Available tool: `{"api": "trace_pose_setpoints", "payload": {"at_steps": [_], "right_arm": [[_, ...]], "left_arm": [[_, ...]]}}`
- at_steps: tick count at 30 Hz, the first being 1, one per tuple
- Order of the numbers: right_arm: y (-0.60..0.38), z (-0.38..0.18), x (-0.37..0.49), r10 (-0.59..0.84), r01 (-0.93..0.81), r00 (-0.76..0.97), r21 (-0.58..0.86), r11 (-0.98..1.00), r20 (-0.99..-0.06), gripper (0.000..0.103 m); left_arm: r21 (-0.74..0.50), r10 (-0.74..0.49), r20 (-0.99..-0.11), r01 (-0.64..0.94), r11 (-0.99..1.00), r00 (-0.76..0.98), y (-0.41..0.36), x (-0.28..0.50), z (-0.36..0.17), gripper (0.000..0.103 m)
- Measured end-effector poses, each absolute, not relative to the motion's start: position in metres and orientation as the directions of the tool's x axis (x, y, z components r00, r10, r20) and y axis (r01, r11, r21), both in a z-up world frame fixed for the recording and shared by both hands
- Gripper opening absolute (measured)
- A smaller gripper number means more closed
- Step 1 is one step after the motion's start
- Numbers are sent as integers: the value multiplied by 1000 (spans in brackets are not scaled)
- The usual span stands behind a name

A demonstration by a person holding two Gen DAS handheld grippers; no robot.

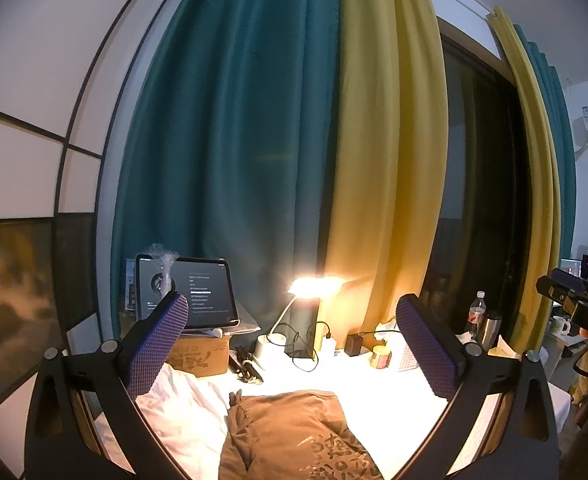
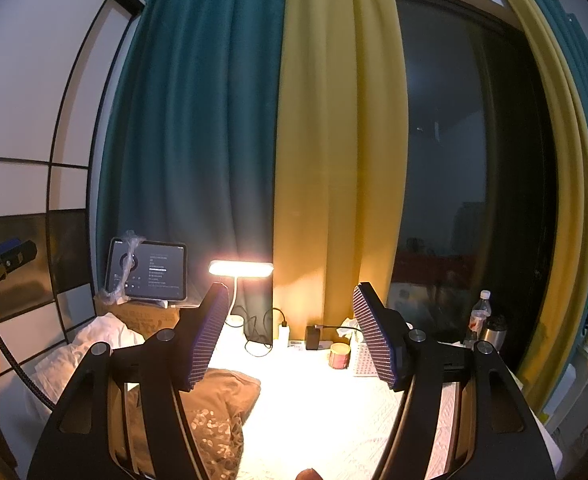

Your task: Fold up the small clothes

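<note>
Brown shirt (image 1: 294, 436) lies crumpled on the table (image 1: 377, 384), beside white cloth (image 1: 186, 408), in front of the lamp (image 1: 313, 286). Looks light, soft and floppy, likely to sag and bunch; best pinched at a hem or shoulder edge. Left gripper (image 1: 294, 344) hovers above it, jaws wide apart, holding nothing. Right gripper (image 2: 290, 332) also gapes wide, empty, touching nothing.

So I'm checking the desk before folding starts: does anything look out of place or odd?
Nothing is spilled or damaged. The brown printed garment lies rumpled, unfolded, and a white cloth is bunched beside it. A crinkled plastic wrap hangs over the tablet, hiding part of the screen. Both claws stand open, holding nothing.
</note>
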State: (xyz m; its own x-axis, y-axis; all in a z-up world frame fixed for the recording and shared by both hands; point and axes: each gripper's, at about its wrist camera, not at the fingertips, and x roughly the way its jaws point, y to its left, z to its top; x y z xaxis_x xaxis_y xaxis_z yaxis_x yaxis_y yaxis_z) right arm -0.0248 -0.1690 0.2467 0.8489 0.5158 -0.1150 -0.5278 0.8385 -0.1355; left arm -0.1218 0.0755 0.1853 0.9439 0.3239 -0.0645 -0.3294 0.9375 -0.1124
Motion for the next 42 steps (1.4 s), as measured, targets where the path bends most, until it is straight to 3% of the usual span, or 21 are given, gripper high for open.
{"api": "trace_pose_setpoints", "payload": {"at_steps": [42], "right_arm": [[-175,239,-20,495,-510,857,-110,853,-142,68]], "left_arm": [[-93,316,-86,-323,942,945,76,-113,182,103]]}}
